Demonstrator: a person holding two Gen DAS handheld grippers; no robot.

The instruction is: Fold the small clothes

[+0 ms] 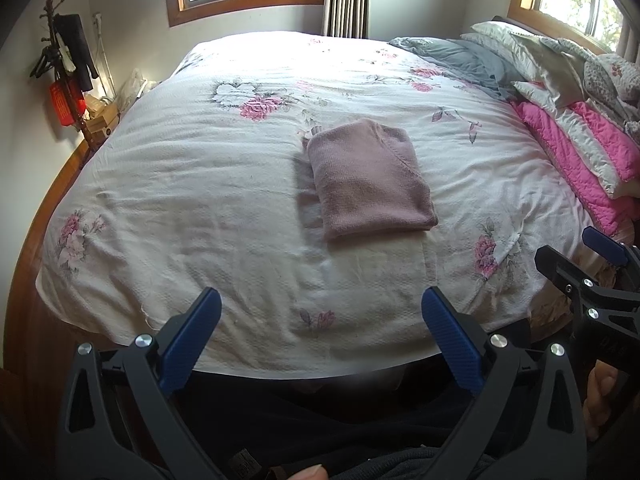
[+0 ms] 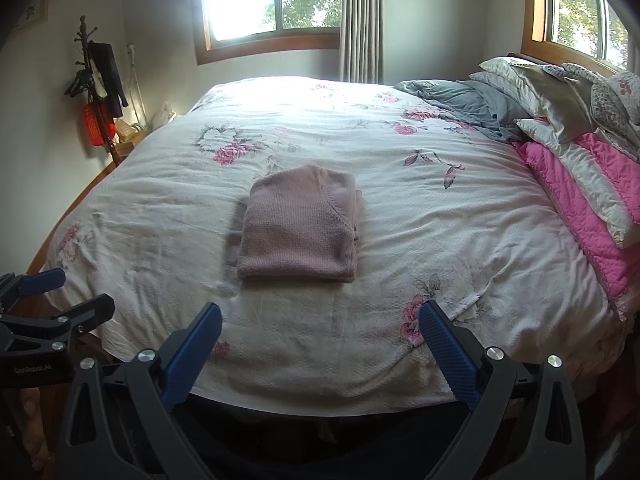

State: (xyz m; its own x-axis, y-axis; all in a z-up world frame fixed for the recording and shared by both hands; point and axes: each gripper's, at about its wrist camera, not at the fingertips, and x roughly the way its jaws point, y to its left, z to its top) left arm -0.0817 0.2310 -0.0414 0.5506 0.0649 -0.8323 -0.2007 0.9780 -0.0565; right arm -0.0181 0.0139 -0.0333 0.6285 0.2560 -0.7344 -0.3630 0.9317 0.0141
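Left wrist view: the left gripper [image 1: 320,332] hangs just off the near edge of the bed [image 1: 160,184], jaws spread wide with nothing between them; the folded mauve sweater [image 1: 370,182] lies flat around the middle of the floral bedspread, well apart from the blue pads [image 1: 192,340]; pink quilt [image 1: 576,148] and pillows [image 1: 516,44] are piled along the right edge.

Right wrist view: the right gripper [image 2: 320,344] is also released and empty, at the near edge; the sweater [image 2: 300,228] sits straight ahead, a tidy rectangle; the left gripper [image 2: 60,300] pokes in at the left edge, also spread.
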